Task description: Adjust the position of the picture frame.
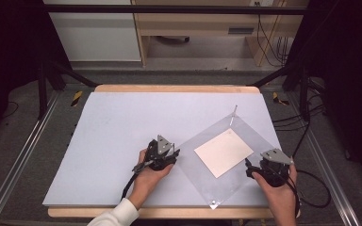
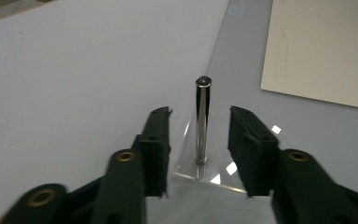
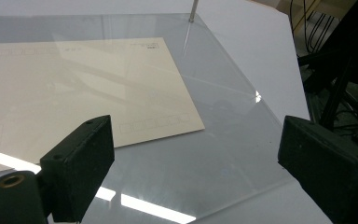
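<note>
A clear square plate (image 1: 245, 129) lies cornerwise on the pale board, with a cream card (image 1: 223, 152) at its middle. A short metal pin (image 2: 202, 116) stands upright in the plate's left corner. My left gripper (image 1: 173, 152) sits at that corner with the pin between its jaws, and a gap shows on each side of the pin in the left gripper view (image 2: 199, 140). My right gripper (image 1: 250, 168) rests at the plate's lower right edge, jaws wide apart over the bare plate (image 3: 223, 121) next to the card (image 3: 74, 84), holding nothing.
A thin pin (image 1: 234, 112) stands at the plate's far corner, and a small fastener (image 1: 213, 203) marks the near corner. The board (image 1: 113, 132) stretches bare to the left and back. Black frame posts and cables (image 1: 306, 127) flank the table's right side.
</note>
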Motion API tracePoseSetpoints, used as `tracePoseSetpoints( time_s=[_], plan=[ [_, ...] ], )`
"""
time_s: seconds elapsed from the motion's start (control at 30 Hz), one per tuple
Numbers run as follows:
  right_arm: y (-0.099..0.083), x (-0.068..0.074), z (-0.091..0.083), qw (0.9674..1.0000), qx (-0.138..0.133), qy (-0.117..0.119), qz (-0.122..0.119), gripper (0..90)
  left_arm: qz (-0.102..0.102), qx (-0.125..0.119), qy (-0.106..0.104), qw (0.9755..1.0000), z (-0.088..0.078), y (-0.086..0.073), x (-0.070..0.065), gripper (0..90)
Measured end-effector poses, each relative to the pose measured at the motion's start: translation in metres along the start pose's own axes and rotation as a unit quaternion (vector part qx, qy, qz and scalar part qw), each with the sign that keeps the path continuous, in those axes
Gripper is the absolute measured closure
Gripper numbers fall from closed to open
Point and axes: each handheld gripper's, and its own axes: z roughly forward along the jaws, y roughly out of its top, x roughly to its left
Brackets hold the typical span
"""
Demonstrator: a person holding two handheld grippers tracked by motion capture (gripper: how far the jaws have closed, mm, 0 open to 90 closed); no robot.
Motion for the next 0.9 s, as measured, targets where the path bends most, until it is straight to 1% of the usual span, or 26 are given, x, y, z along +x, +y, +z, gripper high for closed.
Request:
tracePoseSetpoints(
  time_s=[0.03,0.1,0.13,0.17,0.2,0.23,0.27,0.33,0.4,0.43,0.47,0.5,0.53,0.6,0.63,0.67,0.7,0.73,0.77,0.8,0.83,0.87,0.9],
  plan=[
    [0.0,0.0,0.0,1.0,0.0,0.001,0.0,11.0,-0.004,-0.002,0.001,1.0,0.0,0.001,0.0,65.2],
    [0.001,0.001,0.0,1.0,-0.001,0.002,-0.002,11.1,-0.005,-0.002,-0.001,1.0,0.001,0.002,0.0,73.0],
    [0.001,0.001,0.0,1.0,-0.002,0.002,-0.004,11.1,0.001,0.005,-0.005,1.0,0.004,0.003,-0.002,74.6],
    [0.002,0.002,-0.001,1.0,-0.003,0.003,-0.004,11.2,0.001,0.005,-0.005,1.0,0.004,0.003,-0.002,76.2],
    [0.002,0.002,-0.001,1.0,-0.003,0.003,-0.004,11.2,0.003,0.007,0.0,1.0,0.005,0.004,-0.003,76.2],
    [0.002,0.003,-0.002,1.0,-0.006,0.002,-0.006,11.2,0.001,0.009,0.003,1.0,0.006,0.004,-0.002,79.9],
    [0.002,0.003,-0.002,1.0,-0.006,0.002,-0.006,11.1,-0.009,0.01,0.0,0.9999,0.006,0.004,0.0,82.5],
    [0.003,0.004,-0.002,1.0,-0.005,0.005,-0.004,10.5,-0.028,0.011,-0.011,0.9995,0.007,0.004,0.004,83.9],
    [0.006,0.006,-0.001,0.9999,0.001,0.013,0.0,10.1,-0.024,0.014,-0.008,0.9996,0.007,0.004,0.003,84.1],
    [0.008,0.007,-0.001,0.9998,0.008,0.017,-0.009,10.2,-0.026,0.014,-0.007,0.9995,0.007,0.004,0.002,84.1],
    [0.008,0.007,-0.001,0.9998,0.008,0.017,-0.009,10.2,-0.026,0.014,-0.007,0.9995,0.007,0.004,0.002,84.2],
    [0.016,0.01,-0.001,0.9995,0.014,0.022,-0.02,12.1,-0.026,0.014,-0.006,0.9995,0.007,0.004,0.002,84.2],
    [0.022,0.011,-0.001,0.9992,0.012,0.025,-0.029,13.8,-0.031,0.014,-0.005,0.9994,0.007,0.004,0.002,84.2],
    [0.035,0.012,-0.001,0.9982,0.013,0.031,-0.05,15.5,-0.03,0.016,-0.002,0.9994,0.007,0.004,0.001,84.2],
    [0.035,0.012,-0.001,0.9982,0.013,0.031,-0.05,15.5,-0.03,0.016,-0.002,0.9994,0.007,0.004,0.001,84.3],
    [0.05,0.009,0.003,0.9972,0.021,0.043,-0.058,19.4,-0.034,0.016,-0.001,0.9993,0.007,0.004,0.001,84.3],
    [0.057,0.007,0.007,0.9969,0.027,0.05,-0.054,21.9,-0.035,0.017,-0.001,0.9992,0.007,0.005,0.001,84.3],
    [0.064,0.005,0.011,0.9966,0.035,0.053,-0.052,25.7,-0.035,0.017,-0.001,0.9992,0.007,0.005,0.001,84.3],
    [0.064,0.005,0.011,0.9966,0.035,0.053,-0.052,25.7,-0.036,0.017,-0.002,0.9992,0.007,0.005,0.001,84.3],
    [0.078,0.001,0.023,0.9959,0.042,0.062,-0.05,30.5,-0.037,0.018,-0.002,0.9992,0.007,0.005,0.001,84.3],
    [0.078,0.001,0.023,0.9959,0.042,0.062,-0.05,30.5,-0.037,0.018,-0.002,0.9992,0.007,0.005,0.001,84.3],
    [0.089,-0.004,0.036,0.9958,0.045,0.061,-0.052,39.3,-0.037,0.018,-0.001,0.9992,0.007,0.005,0.001,84.3],
    [0.089,-0.004,0.036,0.9958,0.045,0.061,-0.052,39.3,-0.037,0.018,-0.001,0.9992,0.007,0.005,0.001,84.3]
  ],
)
